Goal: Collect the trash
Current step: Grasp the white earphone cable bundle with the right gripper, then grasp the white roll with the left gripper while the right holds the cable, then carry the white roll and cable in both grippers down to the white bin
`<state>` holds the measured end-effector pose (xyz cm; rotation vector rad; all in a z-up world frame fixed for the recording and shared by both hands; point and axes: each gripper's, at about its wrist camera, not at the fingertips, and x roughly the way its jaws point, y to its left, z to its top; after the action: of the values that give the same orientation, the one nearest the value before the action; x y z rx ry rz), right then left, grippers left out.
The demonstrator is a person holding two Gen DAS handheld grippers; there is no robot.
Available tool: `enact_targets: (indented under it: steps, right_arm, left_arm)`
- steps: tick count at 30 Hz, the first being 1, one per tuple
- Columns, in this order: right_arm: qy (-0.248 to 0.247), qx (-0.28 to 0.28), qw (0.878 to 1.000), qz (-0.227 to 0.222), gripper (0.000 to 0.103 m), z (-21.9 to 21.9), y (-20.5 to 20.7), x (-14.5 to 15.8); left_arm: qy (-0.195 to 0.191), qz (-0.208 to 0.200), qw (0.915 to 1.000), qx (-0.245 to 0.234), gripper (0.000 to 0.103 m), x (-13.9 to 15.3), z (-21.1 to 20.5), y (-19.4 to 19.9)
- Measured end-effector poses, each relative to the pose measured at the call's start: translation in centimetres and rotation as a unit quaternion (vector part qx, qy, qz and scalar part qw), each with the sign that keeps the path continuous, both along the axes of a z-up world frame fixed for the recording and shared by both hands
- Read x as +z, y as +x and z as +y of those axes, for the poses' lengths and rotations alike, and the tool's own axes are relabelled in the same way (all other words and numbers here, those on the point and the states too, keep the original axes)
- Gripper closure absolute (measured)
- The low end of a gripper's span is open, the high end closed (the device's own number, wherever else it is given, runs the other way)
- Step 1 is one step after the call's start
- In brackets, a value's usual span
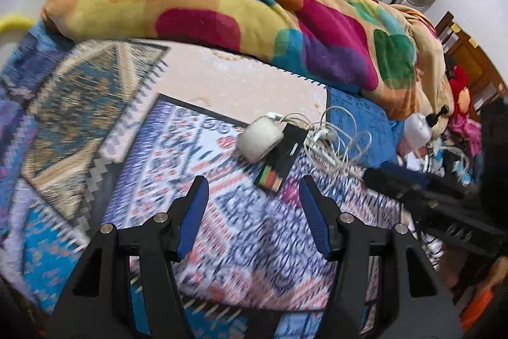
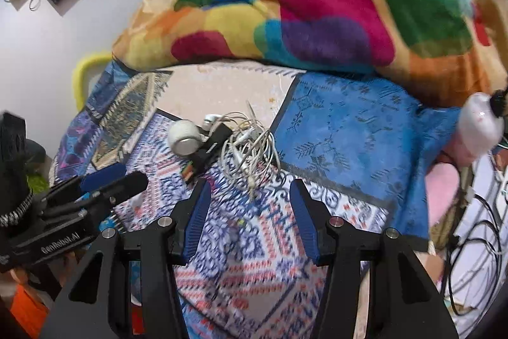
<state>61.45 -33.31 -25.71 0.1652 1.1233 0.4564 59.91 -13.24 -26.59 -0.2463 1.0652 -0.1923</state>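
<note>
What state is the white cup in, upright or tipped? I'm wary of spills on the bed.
Tipped: the white cup lies on its side beside the tangled white cable.

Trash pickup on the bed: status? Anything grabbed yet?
Done: nothing visibly collected. In hand: nothing; the left gripper and right gripper are both open and empty above the patterned bedcover. Left: the white roll, the black box and the tangled white cable all lie untouched on the bed. No bin shows in either view.
</note>
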Motion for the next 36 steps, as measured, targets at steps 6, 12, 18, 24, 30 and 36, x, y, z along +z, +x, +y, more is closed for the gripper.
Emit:
enact_targets:
  steps: [6,12,18,24,30,36]
  right_arm:
    - [-0.021,0.032,0.999,-0.006,0.055,1.3,1.4,-1.5]
    - [-0.049,0.057,0.996,-0.038,0.062,3.0,1.7,-2.0]
    - [-0.054,0.069,0.994,-0.06,0.084,3.9,1.9,-2.2]
    - [-0.057,0.059,0.993,-0.084,0.095,3.9,1.4,-0.8]
    - [-0.068,0.047,0.99,-0.118,0.095,3.7,0.5,2.0]
    - [-0.06,0.038,0.988,-0.139,0.095,3.5,0.0,4.9]
  left_arm:
    - [-0.033,0.014,0.9994,0.002,0.045,-1.6,-0.1,3.3]
    - [-0.029,0.018,0.9994,0.005,0.046,-2.6,-0.5,4.8]
    - [-0.025,0.007,0.9997,0.0,0.063,-2.9,-0.8,4.6]
    - [-0.006,-0.008,0.9999,-0.007,0.063,-1.7,-0.3,2.9]
    - [-0.008,-0.018,0.9998,0.002,0.063,-0.3,0.4,0.6]
    - [-0.003,-0.021,0.9997,0.012,0.063,1.0,1.1,-1.3]
